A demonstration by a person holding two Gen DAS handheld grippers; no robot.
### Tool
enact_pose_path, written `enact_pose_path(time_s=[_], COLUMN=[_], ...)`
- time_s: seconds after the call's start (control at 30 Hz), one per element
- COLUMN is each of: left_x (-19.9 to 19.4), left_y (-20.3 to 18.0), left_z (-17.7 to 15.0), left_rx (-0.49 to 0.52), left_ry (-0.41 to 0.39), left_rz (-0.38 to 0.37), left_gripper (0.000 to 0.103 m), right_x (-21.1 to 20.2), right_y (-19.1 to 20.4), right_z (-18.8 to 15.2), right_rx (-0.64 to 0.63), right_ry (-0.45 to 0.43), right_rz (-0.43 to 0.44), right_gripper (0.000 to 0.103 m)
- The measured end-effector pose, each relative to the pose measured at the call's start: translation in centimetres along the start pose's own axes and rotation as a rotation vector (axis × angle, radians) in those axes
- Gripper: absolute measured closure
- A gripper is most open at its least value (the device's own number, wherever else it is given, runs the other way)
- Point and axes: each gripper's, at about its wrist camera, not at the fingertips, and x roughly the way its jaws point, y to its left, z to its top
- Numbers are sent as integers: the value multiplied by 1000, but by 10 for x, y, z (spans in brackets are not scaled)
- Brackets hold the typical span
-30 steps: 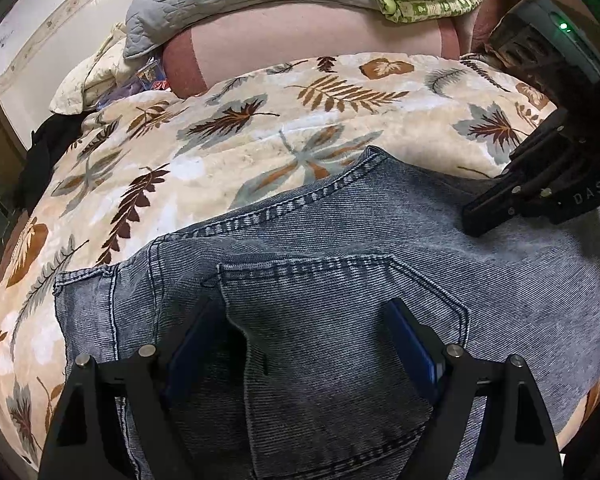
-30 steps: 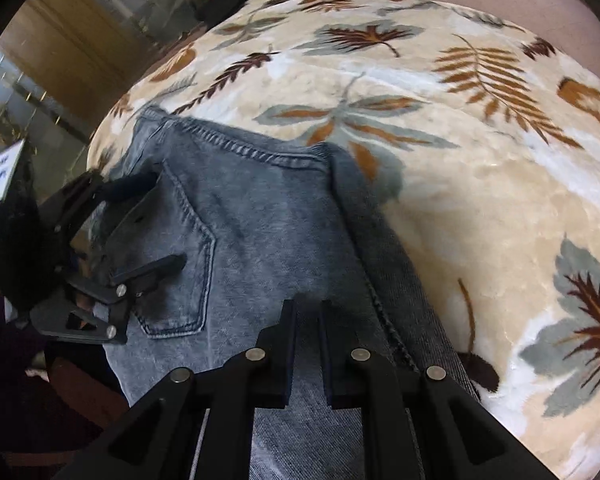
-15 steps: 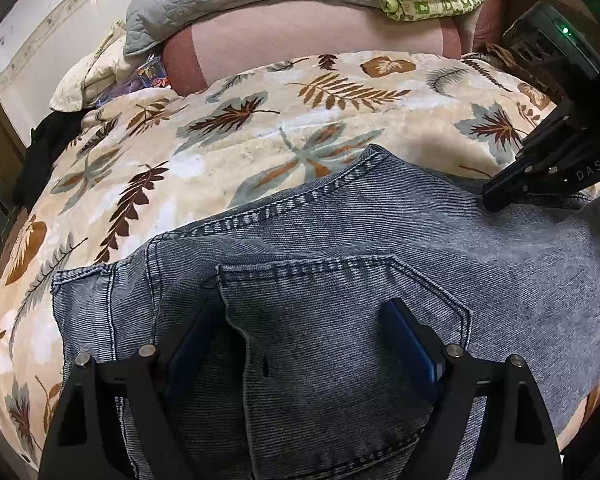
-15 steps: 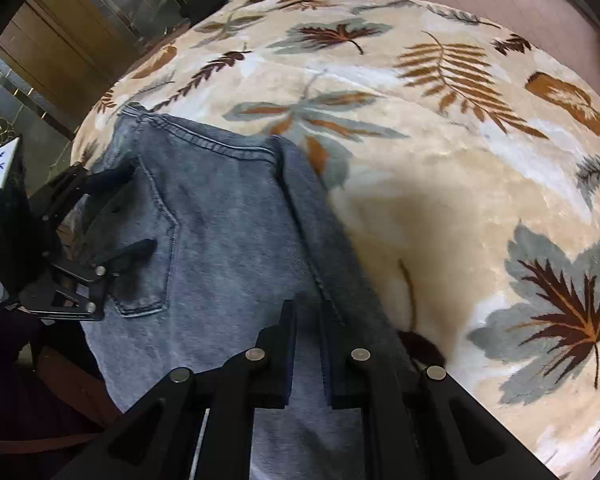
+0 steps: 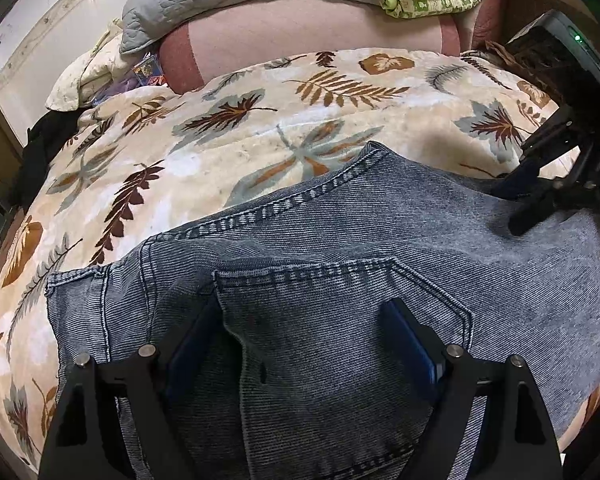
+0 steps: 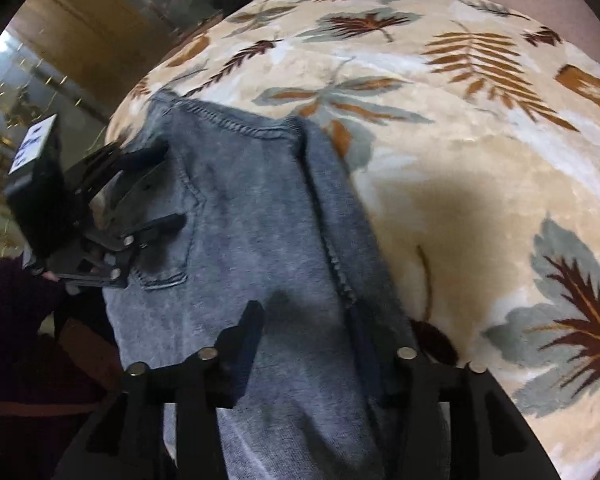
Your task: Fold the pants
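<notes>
Left tool [image 5: 304, 344] wide; right tool [image 6: 308, 340] just opening.

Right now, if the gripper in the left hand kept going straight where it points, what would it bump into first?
Most likely the jeans: the left gripper angles down at their back pocket, open jaws either side. Depth is uncertain.

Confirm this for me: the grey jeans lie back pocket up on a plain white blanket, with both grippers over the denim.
One thing is wrong: the blanket is not plain white. It is cream with a brown and grey leaf print, as the left wrist view shows. The rest holds: the grey jeans lie with the back pocket up, and the left gripper and right gripper are both over the denim.
</notes>
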Motion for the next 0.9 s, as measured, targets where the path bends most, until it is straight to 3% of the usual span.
enact_pose_path(time_s=[0.1, 0.37, 0.43, 0.57, 0.73, 0.9], left_x=[2, 5, 6, 6, 6, 5], left_y=[0, -2, -2, -2, -2, -2], left_z=[1, 2, 2, 3, 2, 2], left_rx=[0, -1, 1, 1, 0, 3], left_ry=[1, 4, 3, 3, 3, 2], left_rz=[0, 1, 2, 4, 2, 3], left_gripper=[17, 17, 17, 17, 17, 17], right_x=[3, 6, 4, 5, 15, 12], right_y=[1, -12, -13, -5, 28, 43], right_z=[-1, 1, 1, 1, 1, 7], right_rx=[-8, 24, 21, -12, -133, -223], right_ry=[8, -16, -14, 2, 47, 39], right_rz=[57, 87, 78, 13, -72, -318], right_gripper=[53, 53, 61, 87, 91, 92])
